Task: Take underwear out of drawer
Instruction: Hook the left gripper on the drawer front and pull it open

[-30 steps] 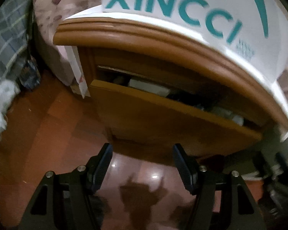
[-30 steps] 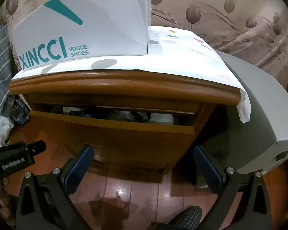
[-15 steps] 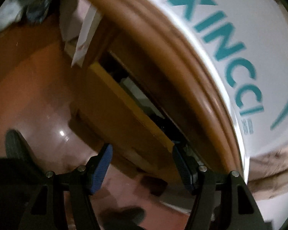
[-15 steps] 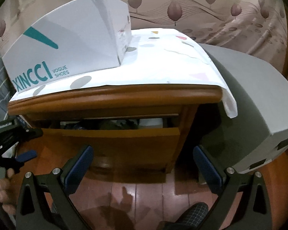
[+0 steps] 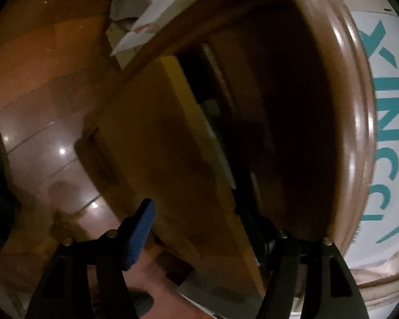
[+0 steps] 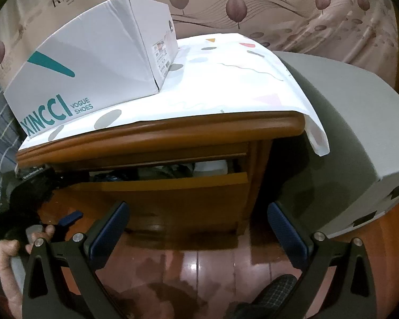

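Against the leaf-patterned wall stands a brown wooden nightstand [image 6: 157, 135], its top covered by a white sheet with coloured shapes [image 6: 226, 85] that hangs over one corner. On that sheet sits a white cardboard shoe box with teal lettering [image 6: 93, 69]. Beside the nightstand is a large grey box-like object [image 6: 345, 133]. Below the nightstand's top, the wooden drawer [image 6: 173, 196] is pulled partly out, and dark and pale folded clothes [image 6: 159, 171] show in the gap above its front panel; which piece is underwear cannot be told.

Beside the drawer's left end, the left gripper [image 6: 49, 216] is held in a bare hand [image 6: 10, 250] and rolled onto its side. In its own view the drawer's front panel [image 5: 178, 164] stands between its blue-padded fingers [image 5: 142, 234]; one finger lies outside the panel, the other reaches into the gap behind its top edge. Its jaws have just been opening and do not press on the panel.

Lower and further back, the right gripper [image 6: 198, 228] points down toward the drawer front, well apart from it, jaws spread wide with nothing between them.
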Tool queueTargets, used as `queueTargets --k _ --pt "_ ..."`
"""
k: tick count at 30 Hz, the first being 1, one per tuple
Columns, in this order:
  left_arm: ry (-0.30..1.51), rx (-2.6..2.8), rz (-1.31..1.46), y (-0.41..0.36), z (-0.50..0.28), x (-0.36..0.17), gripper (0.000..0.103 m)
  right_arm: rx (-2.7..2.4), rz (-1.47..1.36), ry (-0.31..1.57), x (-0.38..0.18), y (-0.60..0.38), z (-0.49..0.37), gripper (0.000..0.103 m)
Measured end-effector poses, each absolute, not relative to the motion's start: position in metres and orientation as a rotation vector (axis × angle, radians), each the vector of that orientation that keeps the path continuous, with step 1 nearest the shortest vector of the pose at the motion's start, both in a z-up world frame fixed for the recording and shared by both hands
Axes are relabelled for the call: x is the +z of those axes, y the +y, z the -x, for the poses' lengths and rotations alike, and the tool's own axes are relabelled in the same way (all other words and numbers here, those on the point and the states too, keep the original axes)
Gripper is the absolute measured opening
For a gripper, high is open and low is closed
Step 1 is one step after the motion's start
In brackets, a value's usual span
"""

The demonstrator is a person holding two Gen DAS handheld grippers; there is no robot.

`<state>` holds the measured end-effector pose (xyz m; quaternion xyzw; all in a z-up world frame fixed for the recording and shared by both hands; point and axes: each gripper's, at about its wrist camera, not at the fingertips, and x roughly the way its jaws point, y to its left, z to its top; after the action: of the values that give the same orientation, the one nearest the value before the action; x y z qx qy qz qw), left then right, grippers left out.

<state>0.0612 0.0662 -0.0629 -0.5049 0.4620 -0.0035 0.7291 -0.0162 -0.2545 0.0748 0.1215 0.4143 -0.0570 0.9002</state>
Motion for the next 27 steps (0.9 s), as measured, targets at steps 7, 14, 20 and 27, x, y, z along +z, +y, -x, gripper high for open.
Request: queueTargets --k 7,14,20,27 --pt "0.979 0.004 1.181 0.07 -0.053 -0.078 0.09 -0.11 -0.256 0.853 0.077 -0.253 0.017 0.103" --pt "1.006 0.03 1.323 0.074 -0.057 -0.089 0.097 -0.115 -0.274 0.868 0.074 -0.254 0.015 0.103" --pt "1.042 0.075 1.354 0.075 -0.069 -0.095 0.098 -0.124 -0.263 0.87 0.074 -0.254 0.014 0.103" --pt "1.048 0.136 1.348 0.068 -0.068 -0.106 0.103 -0.134 -0.274 0.865 0.075 -0.257 0.016 0.103"
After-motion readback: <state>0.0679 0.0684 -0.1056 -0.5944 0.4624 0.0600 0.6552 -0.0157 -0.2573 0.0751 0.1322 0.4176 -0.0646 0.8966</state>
